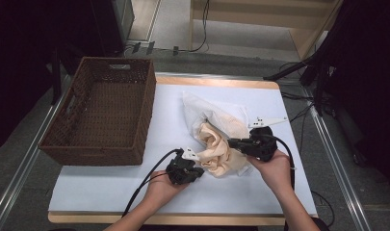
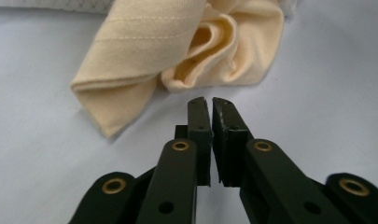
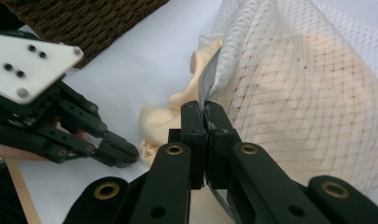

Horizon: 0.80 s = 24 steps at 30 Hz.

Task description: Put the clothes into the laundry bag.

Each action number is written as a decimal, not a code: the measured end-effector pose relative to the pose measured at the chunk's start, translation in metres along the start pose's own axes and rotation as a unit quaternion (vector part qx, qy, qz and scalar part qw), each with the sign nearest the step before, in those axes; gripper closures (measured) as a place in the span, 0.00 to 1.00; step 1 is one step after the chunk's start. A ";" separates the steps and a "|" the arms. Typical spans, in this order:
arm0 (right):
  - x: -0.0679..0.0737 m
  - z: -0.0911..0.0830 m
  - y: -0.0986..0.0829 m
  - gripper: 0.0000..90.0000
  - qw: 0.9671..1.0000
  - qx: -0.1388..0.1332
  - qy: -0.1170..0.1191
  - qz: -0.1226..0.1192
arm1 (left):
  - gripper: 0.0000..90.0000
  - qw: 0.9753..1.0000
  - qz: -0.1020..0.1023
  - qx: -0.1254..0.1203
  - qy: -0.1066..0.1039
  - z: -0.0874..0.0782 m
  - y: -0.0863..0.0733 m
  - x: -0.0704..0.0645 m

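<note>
A cream cloth (image 1: 217,147) lies bunched on the white table cover, its upper part inside a white mesh bag (image 1: 216,113). My right gripper (image 1: 230,142) is shut on the bag's seamed edge (image 3: 210,84) and lifts the mesh (image 3: 294,93) off the cloth (image 3: 158,122). My left gripper (image 1: 201,171) rests on the table just short of the cloth's folded corner (image 2: 121,93). Its jaws (image 2: 209,100) are closed to a sliver with nothing between them. The left gripper (image 3: 129,156) also appears at the left of the right gripper view.
A brown wicker basket (image 1: 147,110) stands empty at the table's left. The white cover (image 1: 110,187) reaches the wooden front edge. Cables trail from both grippers toward the person. Dark stands and floor cables sit beyond the right side.
</note>
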State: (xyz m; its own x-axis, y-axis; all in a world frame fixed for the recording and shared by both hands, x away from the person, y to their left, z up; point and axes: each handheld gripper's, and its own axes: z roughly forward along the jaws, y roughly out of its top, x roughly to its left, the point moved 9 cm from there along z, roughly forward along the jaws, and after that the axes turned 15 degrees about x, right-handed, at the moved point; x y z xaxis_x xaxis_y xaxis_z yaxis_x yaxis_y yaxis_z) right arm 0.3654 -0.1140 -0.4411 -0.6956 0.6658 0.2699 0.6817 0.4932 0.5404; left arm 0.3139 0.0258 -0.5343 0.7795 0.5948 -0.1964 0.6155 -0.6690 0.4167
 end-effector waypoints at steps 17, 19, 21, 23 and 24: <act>0.001 0.006 -0.003 0.99 1.000 0.013 0.002 -0.004 | 1.00 0.998 -0.016 -0.046 0.035 0.024 0.049 0.010; 0.003 0.010 -0.006 0.99 1.000 0.024 0.000 -0.008 | 1.00 0.998 -0.026 -0.054 0.034 0.026 0.054 0.013; 0.006 0.013 -0.007 0.99 0.999 0.030 0.004 -0.012 | 1.00 0.997 -0.032 -0.066 0.033 0.027 0.060 0.016; 0.009 0.014 -0.007 0.99 0.999 0.034 0.003 -0.018 | 1.00 0.996 -0.038 -0.072 0.033 0.026 0.064 0.018; 0.010 0.015 -0.007 0.99 0.999 0.032 0.005 -0.022 | 1.00 0.996 -0.037 -0.079 0.031 0.024 0.067 0.018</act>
State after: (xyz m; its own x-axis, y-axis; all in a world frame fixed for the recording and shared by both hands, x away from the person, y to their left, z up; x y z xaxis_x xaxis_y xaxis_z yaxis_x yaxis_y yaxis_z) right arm 0.3575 -0.1026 -0.4540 -0.7278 0.6365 0.2555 0.6630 0.5576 0.4995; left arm 0.3718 -0.0192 -0.5311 0.7207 0.6700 -0.1780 0.6412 -0.5466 0.5387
